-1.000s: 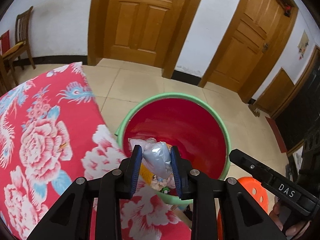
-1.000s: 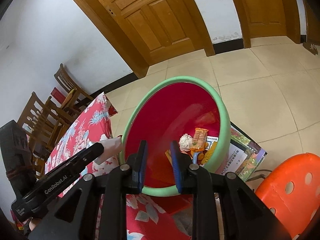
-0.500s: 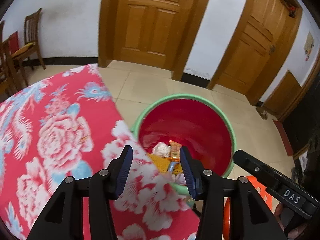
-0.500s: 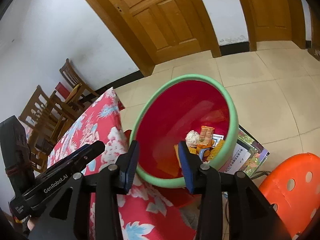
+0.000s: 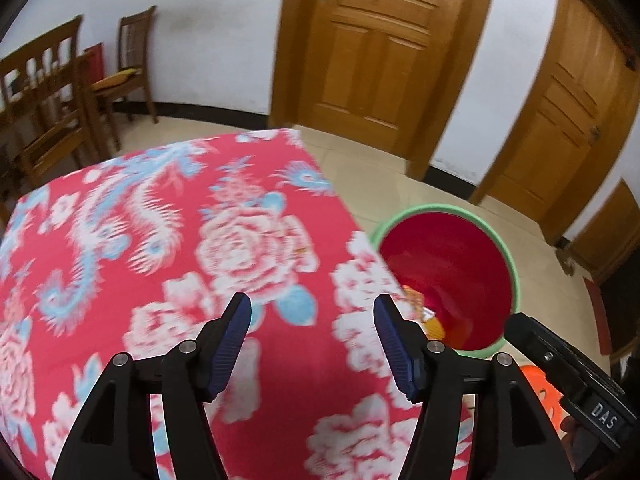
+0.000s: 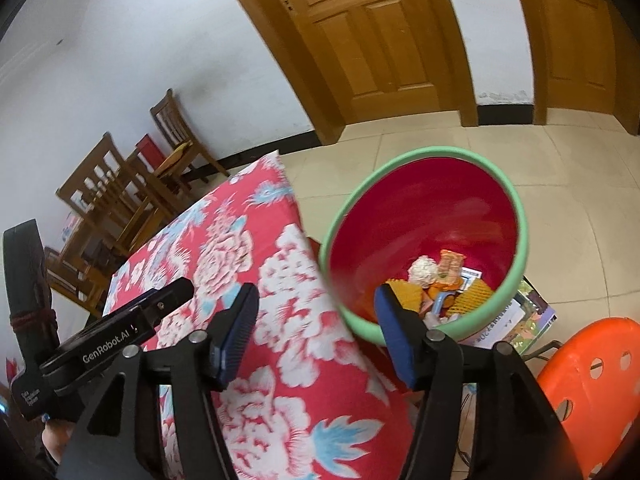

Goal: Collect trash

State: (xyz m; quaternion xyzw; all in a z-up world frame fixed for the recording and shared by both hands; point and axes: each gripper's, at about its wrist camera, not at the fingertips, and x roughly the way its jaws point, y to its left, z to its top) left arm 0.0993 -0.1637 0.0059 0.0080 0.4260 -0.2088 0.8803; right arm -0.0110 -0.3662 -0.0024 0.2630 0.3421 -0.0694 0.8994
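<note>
A: Where is the trash?

B: In the red bin with the green rim (image 6: 520,216), on the floor beside the table with the red floral cloth (image 6: 296,320). A heap of wrappers (image 6: 440,280) lies at its bottom: a pale crumpled wad, orange packets, something yellow and ribbed.

A: And relative to the fingers?

B: The right gripper (image 6: 316,332) hangs over the table's edge; the heap shows just past its right finger, with nothing between its blue pads. The left gripper (image 5: 312,338) is over the cloth, the bin to its right.

A: How do the jaws stand?

B: Both are opening, wide apart, and hold nothing.

A: Anything hard to make out?

B: From the left view the table's edge hides most of the heap. The cloth is blurred. Printed sheets (image 6: 516,320) under the bin are half covered, their print too small to read.

A: Any lettering?

B: "GenRobot.AI" on the left gripper's body; "DAS" on the right one's.
</note>
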